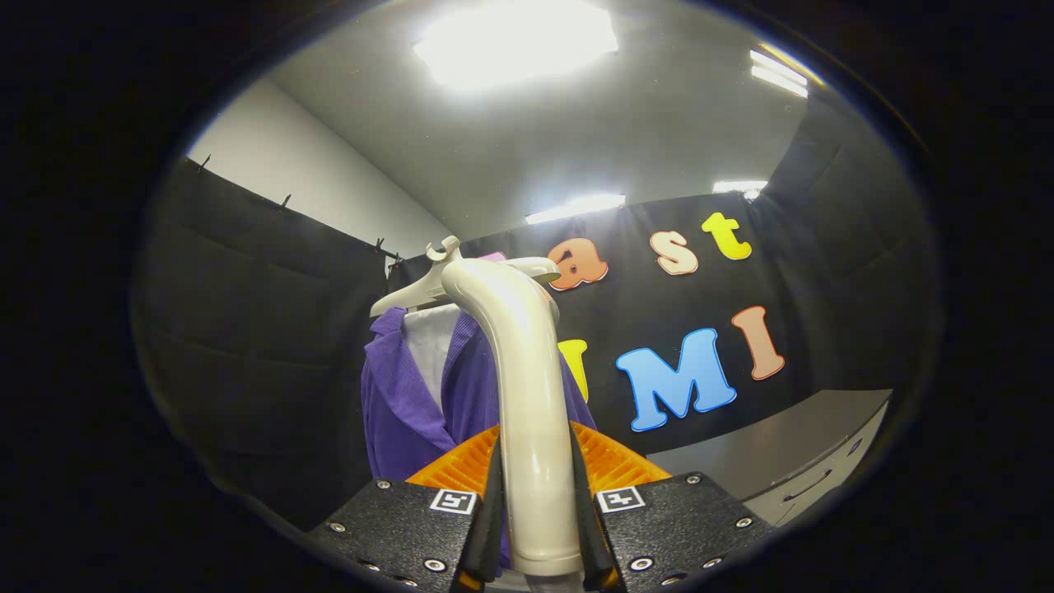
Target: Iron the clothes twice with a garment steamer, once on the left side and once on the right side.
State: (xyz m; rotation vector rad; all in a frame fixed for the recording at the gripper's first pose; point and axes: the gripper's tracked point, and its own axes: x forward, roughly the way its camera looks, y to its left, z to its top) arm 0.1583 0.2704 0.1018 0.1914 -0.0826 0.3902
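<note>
Bright ceiling panel (517, 39) blown out overhead; booth dim, fisheye bending edges, focus sharp.

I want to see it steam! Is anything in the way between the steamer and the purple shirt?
Nothing visible. The gripper is shut on the steamer handle, and its head reaches up just ahead of the purple shirt on its hanger.

Cream steamer handle (533, 412) upright between the fingers, purple garment (403, 403) hanging beyond

Steamer handle (535, 428): clamped between my fingers (486, 502). Garment (403, 403) on hanger (420, 284): beyond the handle, slightly left. Cabinet drawers (811, 486): right of the handle.
</note>
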